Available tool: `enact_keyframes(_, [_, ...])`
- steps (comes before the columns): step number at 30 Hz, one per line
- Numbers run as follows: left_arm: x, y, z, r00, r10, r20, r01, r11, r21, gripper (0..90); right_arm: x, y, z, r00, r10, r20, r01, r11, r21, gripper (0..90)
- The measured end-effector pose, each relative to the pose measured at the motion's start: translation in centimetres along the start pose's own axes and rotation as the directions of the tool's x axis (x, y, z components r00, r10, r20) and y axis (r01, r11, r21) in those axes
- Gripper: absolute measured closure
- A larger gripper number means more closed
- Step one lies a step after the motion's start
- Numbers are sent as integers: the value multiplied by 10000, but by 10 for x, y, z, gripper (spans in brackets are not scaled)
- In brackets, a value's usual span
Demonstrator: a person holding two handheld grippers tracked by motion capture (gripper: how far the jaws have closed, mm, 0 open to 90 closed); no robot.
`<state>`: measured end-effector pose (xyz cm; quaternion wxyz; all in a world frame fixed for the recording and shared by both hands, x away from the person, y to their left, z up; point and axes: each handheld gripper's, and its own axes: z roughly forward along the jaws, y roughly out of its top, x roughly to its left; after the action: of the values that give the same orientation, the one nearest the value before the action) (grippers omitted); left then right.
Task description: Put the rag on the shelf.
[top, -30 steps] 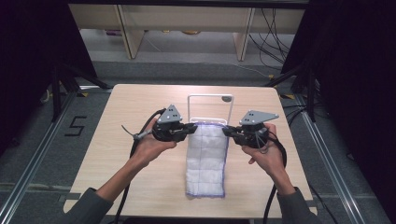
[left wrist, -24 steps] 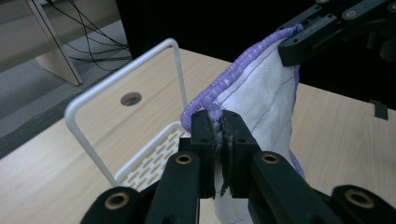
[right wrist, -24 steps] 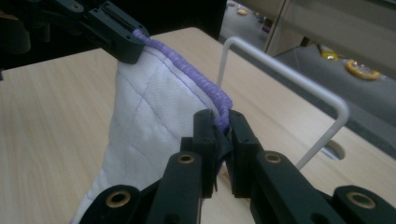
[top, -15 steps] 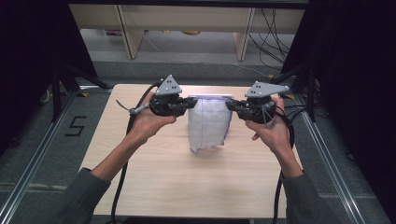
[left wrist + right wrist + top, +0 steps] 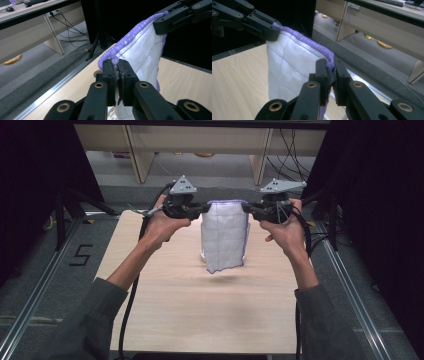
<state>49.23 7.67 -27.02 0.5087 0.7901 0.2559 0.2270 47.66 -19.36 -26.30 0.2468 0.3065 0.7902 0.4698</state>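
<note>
A white quilted cloth with purple edging hangs in the air above the far half of the wooden table, its lower edge off the surface. My left gripper is shut on the cloth's top left corner, and my right gripper is shut on its top right corner. In the left gripper view the jaws pinch the purple hem of the cloth, with the right gripper's jaws at the far corner. The right gripper view shows its own gripper clamped on the cloth, the other gripper at the opposite corner.
A clear upright stand sits on the table behind the hanging cloth, mostly hidden by it. Metal rails run along both sides of the table. Desk legs and cables lie beyond the far edge.
Both grippers have risen and moved away from the person, lifting the cloth from lying flat on the table to hanging free in the air.
</note>
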Motion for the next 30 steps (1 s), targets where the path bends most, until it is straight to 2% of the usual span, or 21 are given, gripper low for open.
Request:
enact_keyframes(2, [2, 4, 2, 9999, -85, -79, 84, 9999, -104, 842, -2, 4, 1, 9999, 154, 6, -154, 9999, -3, 846])
enact_keyframes(3, [2, 6, 3, 9999, -78, -101, 77, 9999, -128, 842, -4, 7, 1, 9999, 30, 131, -29, 10000, -53, 846])
enact_keyframes(4, [3, 9, 3, 9999, -82, -100, 81, 9998, -161, 843, -5, 9, 1, 9997, 172, 167, -171, 9998, -57, 847])
enact_keyframes(5, [4, 12, 3, 9999, -33, -113, 31, 9998, -194, 842, -8, 11, 2, 9997, 1, 246, 5, 9998, -219, 847])
enact_keyframes(6, [5, 15, 3, 9999, -1, -122, -2, 9997, -238, 842, -9, 14, 2, 9996, 119, 269, -112, 9995, -283, 847])
enact_keyframes(10, [13, 23, 6, 9995, -220, -231, 210, 9989, -412, 841, -16, 23, 4, 9987, 384, 340, -372, 9987, -340, 846])
enact_keyframes(12, [18, 26, 7, 9992, -310, -269, 294, 9980, -566, 842, -20, 27, 6, 9984, 374, 412, -354, 9982, -482, 846])
enact_keyframes(14, [23, 27, 11, 9968, -718, -356, 690, 9949, -736, 842, -22, 31, 9, 9975, 585, 399, -565, 9971, -501, 846])
enact_keyframes(18, [31, 28, 18, 9949, -893, -458, 857, 9934, -762, 843, -29, 38, 17, 9977, 493, 458, -463, 9968, -645, 846])
enact_keyframes(21, [39, 25, 25, 9907, -1249, -545, 1200, 9891, -857, 842, -34, 39, 23, 9960, 724, 515, -694, 9959, -577, 846])
enact_keyframes(22, [41, 25, 28, 9903, -1281, -537, 1231, 9884, -884, 841, -35, 39, 25, 9946, 888, 543, -854, 9945, -609, 846])
enact_keyframes(24, [46, 24, 34, 9898, -1334, -493, 1282, 9871, -960, 840, -41, 37, 30, 9941, 900, 599, -857, 9938, -707, 846])
enact_keyframes(26, [50, 22, 40, 9856, -1629, -448, 1574, 9817, -1074, 840, -45, 36, 35, 9922, 1061, 654, -1015, 9924, -696, 846])
enact_keyframes(28, [54, 21, 47, 9855, -1635, -459, 1583, 9823, -1001, 838, -50, 35, 41, 9898, 1226, 730, -1175, 9906, -701, 846])
enact_keyframes(30, [58, 19, 54, 9813, -1875, -437, 1820, 9774, -1070, 835, -55, 34, 47, 9874, 1384, 766, -1334, 9888, -677, 846])
